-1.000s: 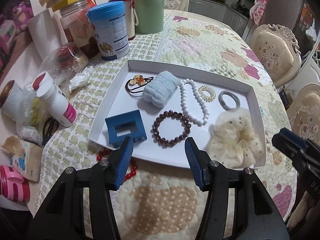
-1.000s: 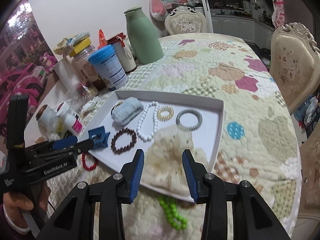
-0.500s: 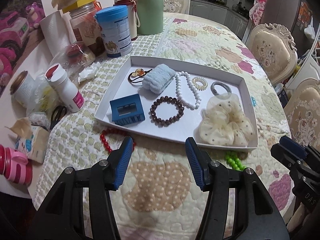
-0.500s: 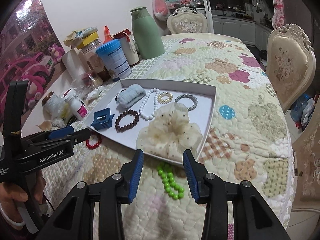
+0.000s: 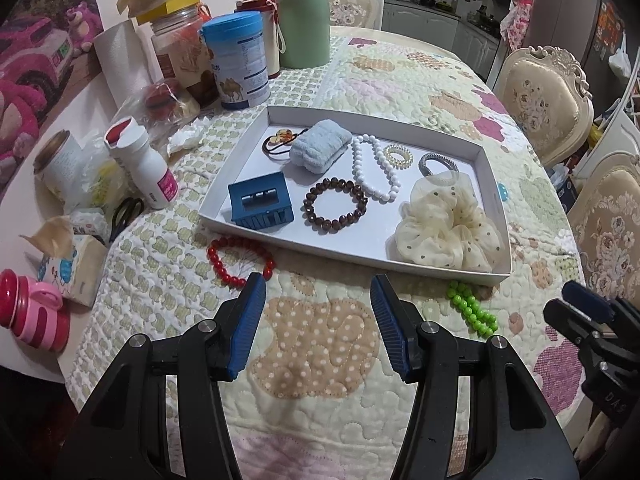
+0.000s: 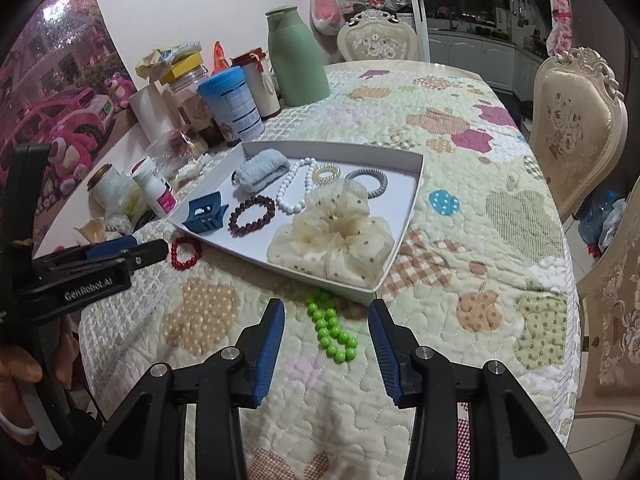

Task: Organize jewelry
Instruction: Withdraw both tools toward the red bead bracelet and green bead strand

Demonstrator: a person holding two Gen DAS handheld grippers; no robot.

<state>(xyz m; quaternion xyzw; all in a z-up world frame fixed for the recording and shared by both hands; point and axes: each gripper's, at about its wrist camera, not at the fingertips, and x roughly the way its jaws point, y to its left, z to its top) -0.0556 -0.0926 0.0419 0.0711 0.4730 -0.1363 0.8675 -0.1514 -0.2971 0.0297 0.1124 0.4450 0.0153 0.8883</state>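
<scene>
Both tongs are hanging released and empty above the quilted tablecloth (image 5: 320, 340). The left gripper (image 5: 318, 300) is filling the lower middle of its own frame, and the right gripper (image 6: 326, 326) is doing the same in the right wrist view.

2 pieces are lying outside the white tray (image 5: 340, 250). The red bead bracelet (image 5: 240, 260) is sitting at the lower left of the tray's near edge in the left view, just beside the left finger pad. The green bead bracelet (image 6: 332, 328) is lying folded in the lower middle of the right view, framed between the right gripper's fingers and close against the tray's near corner. Everything else is resting inside the tray:

- the blue claw clip (image 5: 262, 206)
- the brown bead bracelet (image 5: 336, 204)
- the white bead necklace (image 5: 374, 166)
- the cream scrunchie (image 5: 448, 228)

The step in hand is probably picking up a loose bracelet, most likely the green one. To do it well, the right gripper should be descending straight, closing across a single strand so the round beads are not rolling out. It should then be lifting clear of the tray wall before moving over bare floor left of the scrunchie. Beads slipping sideways is the main risk.
</scene>
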